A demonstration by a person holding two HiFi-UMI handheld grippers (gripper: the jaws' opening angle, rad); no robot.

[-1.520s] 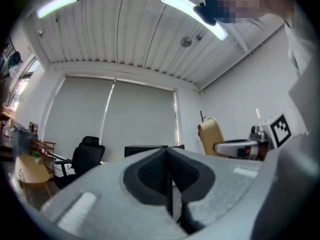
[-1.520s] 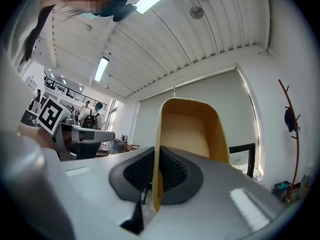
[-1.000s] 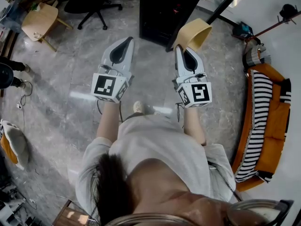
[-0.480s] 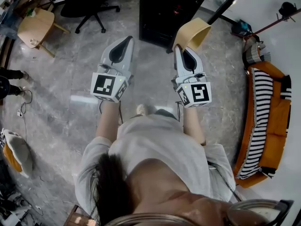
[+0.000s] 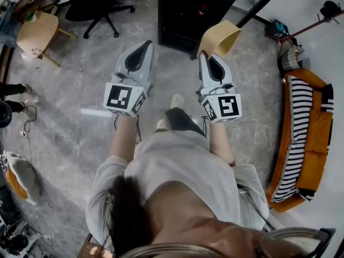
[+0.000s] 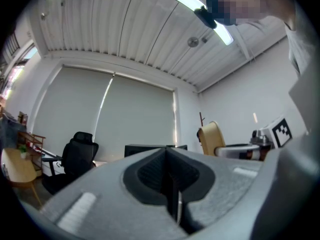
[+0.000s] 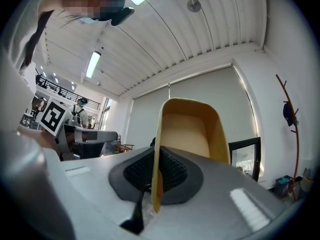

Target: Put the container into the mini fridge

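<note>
A tan open-topped container (image 5: 221,37) hangs in front of me, tipped on its side, with my right gripper (image 5: 206,54) shut on its rim. In the right gripper view the container's wall (image 7: 187,134) stands pinched between the jaws of the right gripper (image 7: 154,156). The black mini fridge (image 5: 191,12) stands on the floor just ahead, its door (image 5: 257,3) swung out to the right. My left gripper (image 5: 144,46) is held level beside the right one, shut on nothing. In the left gripper view the left gripper (image 6: 167,154) has its jaws pressed together.
A black office chair (image 5: 99,1) and a wooden chair (image 5: 36,34) stand at the far left. An orange sofa with a striped blanket (image 5: 301,133) lines the right wall. The person's foot (image 5: 176,101) is stepping forward on the grey stone floor (image 5: 80,117).
The person has stepped forward, one leg now swung out below the grippers. Both grippers keep the same pose, and the container stays in the right one.
</note>
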